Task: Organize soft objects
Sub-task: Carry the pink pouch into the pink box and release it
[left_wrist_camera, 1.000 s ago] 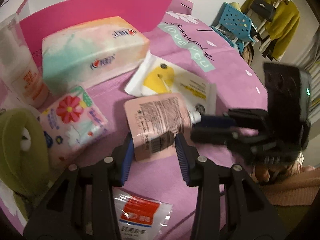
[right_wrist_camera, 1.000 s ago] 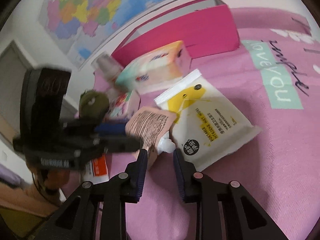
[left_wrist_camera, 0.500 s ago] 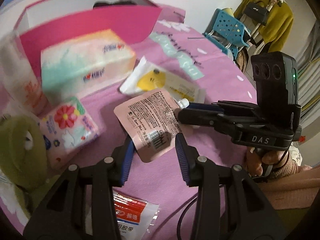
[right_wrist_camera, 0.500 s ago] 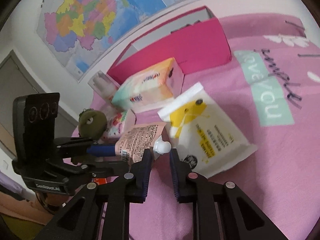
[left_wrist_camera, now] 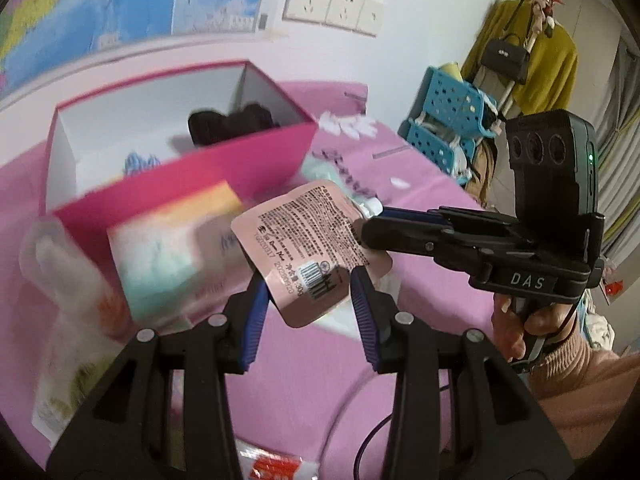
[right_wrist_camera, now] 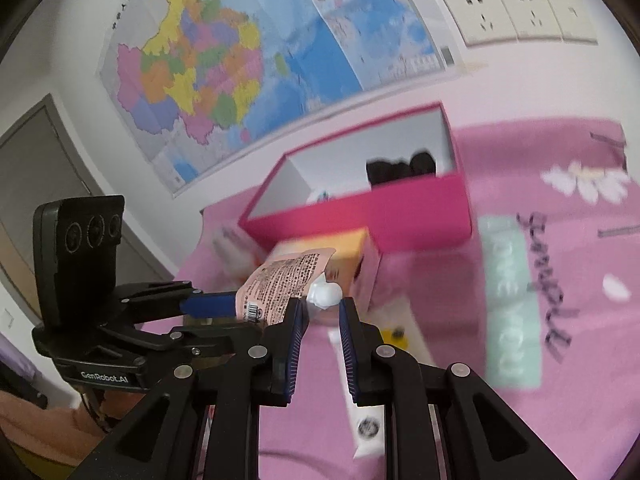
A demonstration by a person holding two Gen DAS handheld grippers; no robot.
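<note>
Both grippers hold my pink pouch above the table: left gripper pinches its bottom edge, right gripper clamps its white cap. Behind, the pink box contains a dark item. Pink cloth covers the table; a map hangs on the wall.

A colourful map hung on the white wall beside a row of sockets. A grey door stood at the left. Blue plastic baskets sat beyond the table, near a mustard coat and black handbag.
</note>
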